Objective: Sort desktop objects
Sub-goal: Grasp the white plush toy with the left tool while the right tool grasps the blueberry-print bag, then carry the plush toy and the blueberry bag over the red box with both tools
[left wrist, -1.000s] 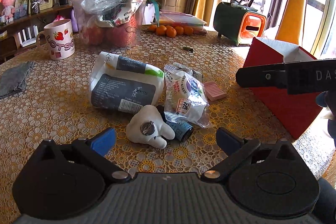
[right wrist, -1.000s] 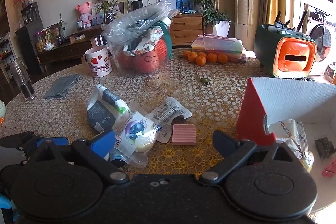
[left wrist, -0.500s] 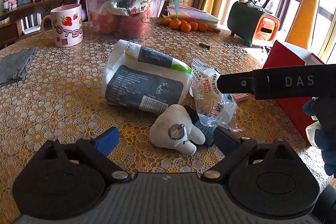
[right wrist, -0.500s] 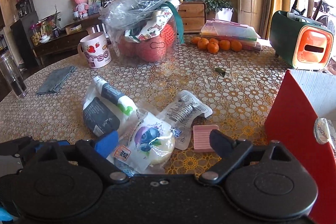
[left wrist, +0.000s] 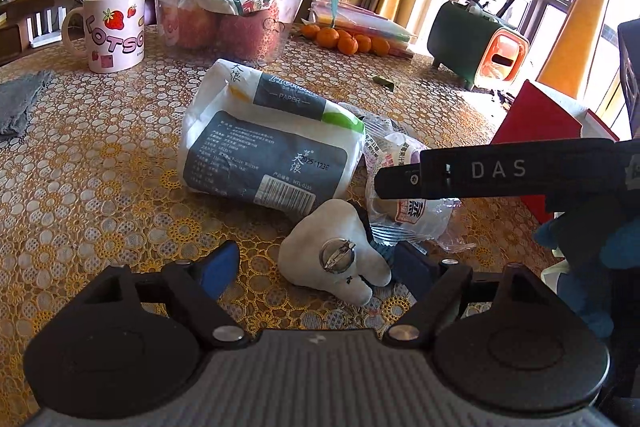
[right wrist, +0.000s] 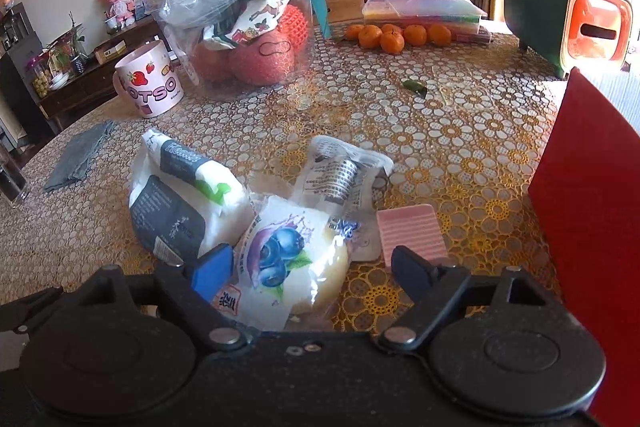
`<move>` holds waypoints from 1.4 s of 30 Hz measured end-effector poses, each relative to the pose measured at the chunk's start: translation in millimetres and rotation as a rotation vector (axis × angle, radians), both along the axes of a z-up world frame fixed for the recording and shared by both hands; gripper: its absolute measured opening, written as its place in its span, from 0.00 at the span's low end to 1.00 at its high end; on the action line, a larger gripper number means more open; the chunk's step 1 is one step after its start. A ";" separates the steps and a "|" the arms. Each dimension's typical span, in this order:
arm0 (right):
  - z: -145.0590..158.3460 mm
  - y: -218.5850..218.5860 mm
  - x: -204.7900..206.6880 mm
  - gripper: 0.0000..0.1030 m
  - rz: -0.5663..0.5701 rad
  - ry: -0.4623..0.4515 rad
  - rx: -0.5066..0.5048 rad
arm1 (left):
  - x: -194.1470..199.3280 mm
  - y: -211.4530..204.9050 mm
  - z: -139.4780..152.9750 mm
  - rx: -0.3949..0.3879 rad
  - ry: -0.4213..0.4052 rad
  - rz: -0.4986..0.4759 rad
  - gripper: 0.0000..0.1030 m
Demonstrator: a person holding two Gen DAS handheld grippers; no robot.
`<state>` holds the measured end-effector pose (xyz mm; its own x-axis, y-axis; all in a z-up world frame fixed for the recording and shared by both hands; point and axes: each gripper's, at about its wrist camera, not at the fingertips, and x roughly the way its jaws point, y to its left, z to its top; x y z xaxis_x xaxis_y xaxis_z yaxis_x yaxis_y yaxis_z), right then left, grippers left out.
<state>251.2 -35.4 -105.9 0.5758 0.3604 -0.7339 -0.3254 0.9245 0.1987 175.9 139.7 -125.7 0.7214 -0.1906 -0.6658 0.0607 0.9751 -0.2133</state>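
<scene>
Left tongs (left wrist: 316, 265): jaws parted and just been closing, set either side of the white plush toy (left wrist: 334, 259); pads not seen pressing on it.
Right tongs (right wrist: 310, 269): jaws apart and just been closing, straddling the blueberry bun packet (right wrist: 288, 259); blue pad touching or just beside the wrapper's left edge, dark pad clear of it.
White plush toy: lying on the worktop (left wrist: 100, 163), metal pin-back up, just in front of the tissue pack (left wrist: 268, 147).
Blueberry bun packet: flat on the worktop, touching the tissue pack on its left, a clear printed sachet (right wrist: 344, 175) behind it.
Pink ridged pad (right wrist: 410, 231): flat, just right of the bun packet.
Red box (right wrist: 588, 211): at the right edge, wall upright.
Farther back: strawberry mug (left wrist: 114, 29), clear tub of fruit (left wrist: 236, 3), row of oranges (right wrist: 396, 35), green and orange holder (right wrist: 568, 15).
</scene>
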 end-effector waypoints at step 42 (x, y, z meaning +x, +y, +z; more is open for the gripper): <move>32.2 -45.8 -45.0 0.49 -0.027 -0.026 0.088 | -26.9 -21.7 39.4 0.022 -0.010 0.042 0.51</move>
